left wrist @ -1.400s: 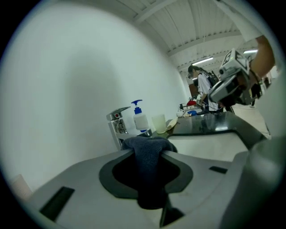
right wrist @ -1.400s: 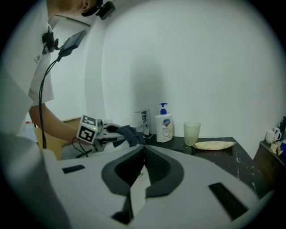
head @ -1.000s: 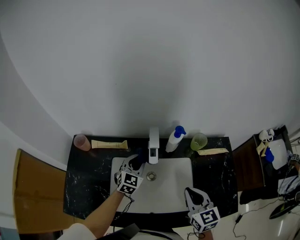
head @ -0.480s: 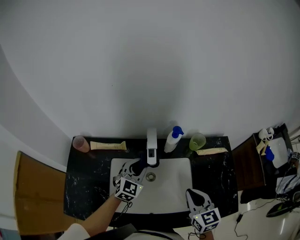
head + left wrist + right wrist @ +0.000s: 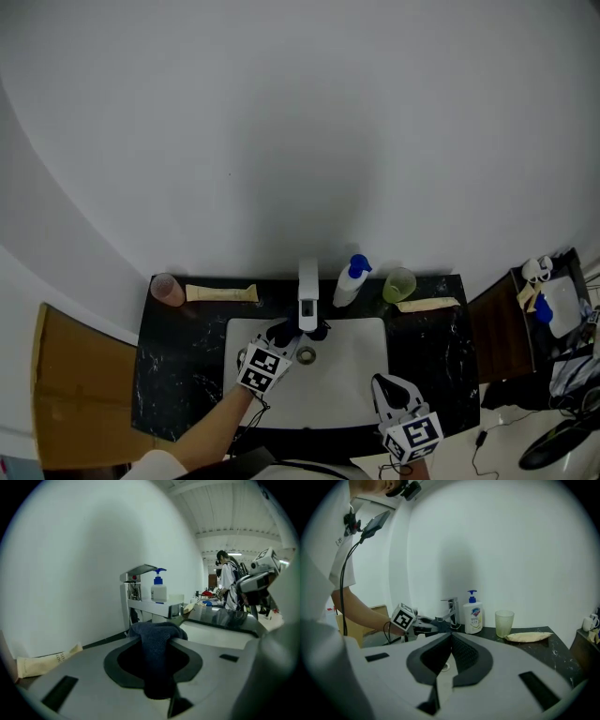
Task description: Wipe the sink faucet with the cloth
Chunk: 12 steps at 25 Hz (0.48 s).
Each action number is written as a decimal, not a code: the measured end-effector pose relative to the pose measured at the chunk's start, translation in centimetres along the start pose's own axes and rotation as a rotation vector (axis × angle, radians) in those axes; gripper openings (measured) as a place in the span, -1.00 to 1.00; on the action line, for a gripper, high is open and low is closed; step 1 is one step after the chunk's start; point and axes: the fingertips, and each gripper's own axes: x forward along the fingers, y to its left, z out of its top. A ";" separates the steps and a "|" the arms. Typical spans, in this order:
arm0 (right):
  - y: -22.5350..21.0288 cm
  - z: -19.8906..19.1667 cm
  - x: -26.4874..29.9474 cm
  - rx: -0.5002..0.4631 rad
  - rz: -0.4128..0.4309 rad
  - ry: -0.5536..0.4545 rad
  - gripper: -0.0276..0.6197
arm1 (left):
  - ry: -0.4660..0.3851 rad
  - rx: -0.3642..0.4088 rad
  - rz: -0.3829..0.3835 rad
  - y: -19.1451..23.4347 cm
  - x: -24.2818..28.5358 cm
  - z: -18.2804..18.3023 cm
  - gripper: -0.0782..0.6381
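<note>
The chrome faucet (image 5: 307,295) stands at the back of the white sink (image 5: 352,375). My left gripper (image 5: 286,339) reaches in from the lower left and is shut on a dark blue cloth (image 5: 284,330), which sits against the faucet's base under the spout. In the left gripper view the cloth (image 5: 157,663) hangs bunched between the jaws, with the faucet (image 5: 140,592) just ahead. The right gripper view shows that cloth (image 5: 439,623) touching the faucet (image 5: 451,607). My right gripper (image 5: 392,394) hovers at the sink's front right, shut and empty (image 5: 451,637).
On the black counter (image 5: 178,366) stand a pink cup (image 5: 169,288) and a tube (image 5: 222,293) at the left. A blue-capped soap bottle (image 5: 350,279), a green cup (image 5: 399,283) and a packet (image 5: 427,304) are right of the faucet. A drain (image 5: 306,355) lies below the spout.
My left gripper has shifted a little to the right with the cloth and rolled slightly, so the cloth now lies under the spout. The right gripper has stayed in place.
</note>
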 end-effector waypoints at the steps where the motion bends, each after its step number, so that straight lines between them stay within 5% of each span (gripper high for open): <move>1: 0.0 0.0 0.0 0.000 -0.002 0.002 -0.90 | 0.004 -0.009 -0.003 0.1 0.8 0.4 -0.52; 7: -0.2 -0.8 -0.5 0.015 -0.013 0.012 -0.90 | 0.035 -0.068 0.042 2.5 3.8 1.9 -0.52; 12: -0.3 -0.5 -0.1 0.013 -0.009 0.008 -0.90 | 0.042 -0.155 0.232 8.8 1.6 1.4 -0.52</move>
